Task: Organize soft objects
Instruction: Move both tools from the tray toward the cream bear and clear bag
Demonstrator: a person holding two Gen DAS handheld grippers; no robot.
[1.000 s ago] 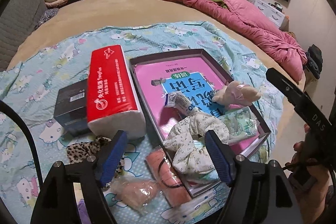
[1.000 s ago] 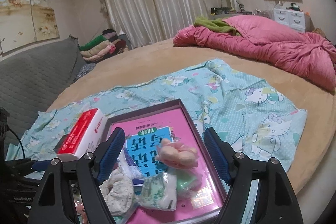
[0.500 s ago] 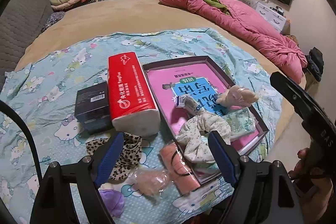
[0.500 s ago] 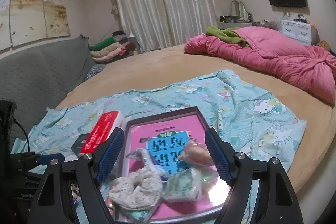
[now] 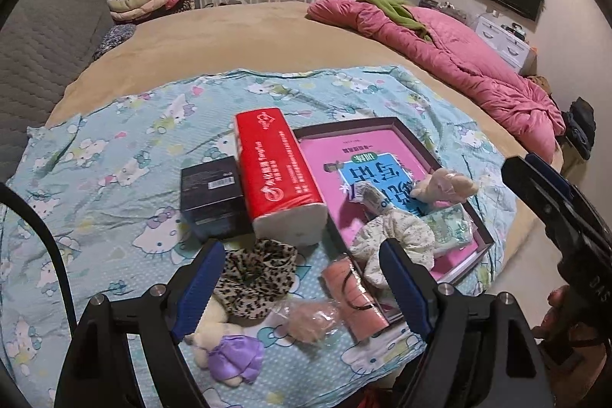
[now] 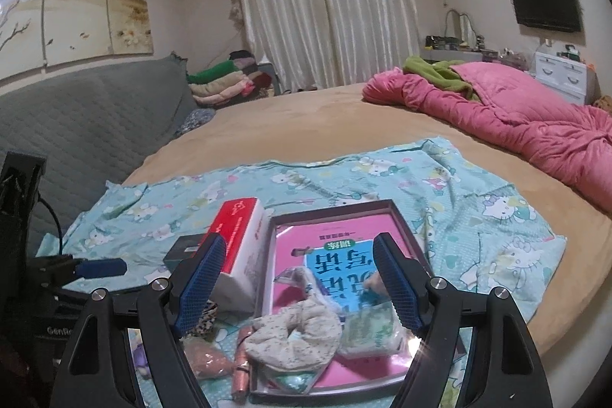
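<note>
1. Left wrist view: left gripper [image 5: 298, 287] hangs above the cartoon-print light blue sheet [image 5: 114, 178] on the tan bed [image 5: 248, 37]; jaws spread wide, nothing between the blue pads.
2. Under it, on the sheet: leopard-print fabric scrunchie [image 5: 256, 276], cream plush toy with a purple satin bow [image 5: 225, 350], clear-wrapped peach soft item [image 5: 310, 320] and wrapped salmon-pink roll [image 5: 355, 297] leaning on the tray's near rim.
3. Red-and-white tissue pack [image 5: 279, 174] lies between the small black box [image 5: 214, 197] and the dark-framed shallow tray with a pink book cover [image 5: 401, 132], touching both.
4. In the tray: cream floral scrunchie [image 5: 394, 236], green-printed packet [image 5: 451, 224], wrapped beige plush [image 5: 443, 182].
5. Right gripper [image 5: 550, 190] shows at the right edge, a hand [image 5: 550, 312] below it.
6. Right wrist view: right gripper [image 6: 298, 287] is above the tray's near end; jaws released, empty. The cream floral scrunchie lies below, in the tray.
</note>
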